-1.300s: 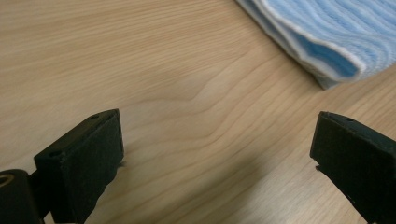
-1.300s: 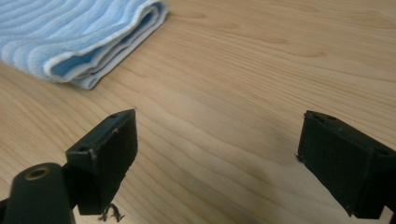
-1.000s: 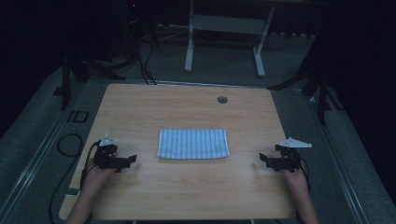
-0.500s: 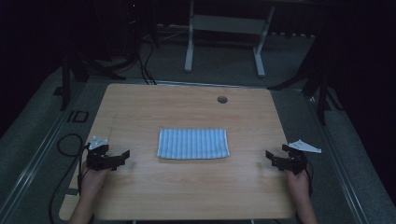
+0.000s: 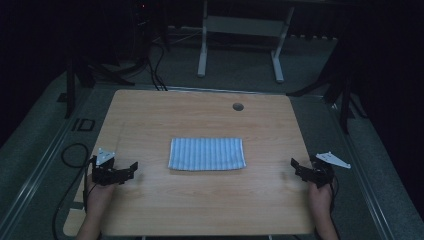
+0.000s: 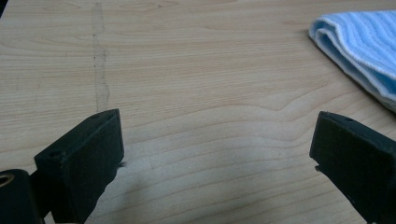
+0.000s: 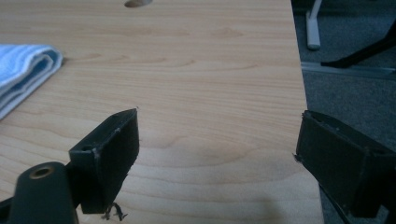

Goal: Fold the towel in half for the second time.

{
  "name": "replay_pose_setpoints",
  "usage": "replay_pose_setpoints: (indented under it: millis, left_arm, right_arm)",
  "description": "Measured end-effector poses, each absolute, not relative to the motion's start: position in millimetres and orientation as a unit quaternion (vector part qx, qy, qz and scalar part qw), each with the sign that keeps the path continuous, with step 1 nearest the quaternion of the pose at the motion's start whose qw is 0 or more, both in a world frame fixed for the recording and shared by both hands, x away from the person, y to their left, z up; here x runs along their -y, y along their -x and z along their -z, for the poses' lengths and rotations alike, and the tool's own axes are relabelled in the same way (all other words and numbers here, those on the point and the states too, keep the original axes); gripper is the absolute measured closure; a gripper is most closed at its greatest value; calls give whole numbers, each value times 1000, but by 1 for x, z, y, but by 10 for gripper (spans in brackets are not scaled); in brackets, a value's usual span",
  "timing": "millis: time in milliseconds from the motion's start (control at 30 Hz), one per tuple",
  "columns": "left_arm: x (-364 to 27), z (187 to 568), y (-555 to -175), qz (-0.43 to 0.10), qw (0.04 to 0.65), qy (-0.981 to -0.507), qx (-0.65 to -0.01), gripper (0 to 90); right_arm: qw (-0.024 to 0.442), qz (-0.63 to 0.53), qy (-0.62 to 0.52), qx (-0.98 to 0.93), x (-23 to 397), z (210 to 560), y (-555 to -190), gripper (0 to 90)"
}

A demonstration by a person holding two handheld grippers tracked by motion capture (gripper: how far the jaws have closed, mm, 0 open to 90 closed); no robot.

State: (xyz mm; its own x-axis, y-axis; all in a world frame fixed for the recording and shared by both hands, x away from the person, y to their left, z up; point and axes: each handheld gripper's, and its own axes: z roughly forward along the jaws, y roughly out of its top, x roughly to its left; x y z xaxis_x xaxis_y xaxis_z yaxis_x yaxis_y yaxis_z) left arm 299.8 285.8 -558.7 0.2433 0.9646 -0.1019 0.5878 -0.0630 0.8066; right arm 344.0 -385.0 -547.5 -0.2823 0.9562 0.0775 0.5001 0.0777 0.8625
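Both grippers (image 5: 131, 169) (image 5: 296, 167) have drawn outward from towel (image 5: 207, 153).

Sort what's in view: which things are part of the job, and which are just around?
Likely in the job:
folded striped blue cloth
left hand-held gripper, open
right hand-held gripper, open

Just there:
wooden table
cable hole
white stand on the floor beyond

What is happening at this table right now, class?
A person sits at a wooden table with tongs in each hand. The left tongs and the right tongs both stand open and hold nothing, one near each side edge of the table. A folded blue striped cloth lies flat in the middle between them, untouched by either.
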Motion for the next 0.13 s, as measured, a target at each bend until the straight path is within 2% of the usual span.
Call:
replay_pose_setpoints:
  millis: [133]
  left_arm:
    - [-288, 559, -300, -239, 392, -683, -568, 28]
  right_arm:
    - [270, -418, -532, -685, 384, 548, -344, 130]
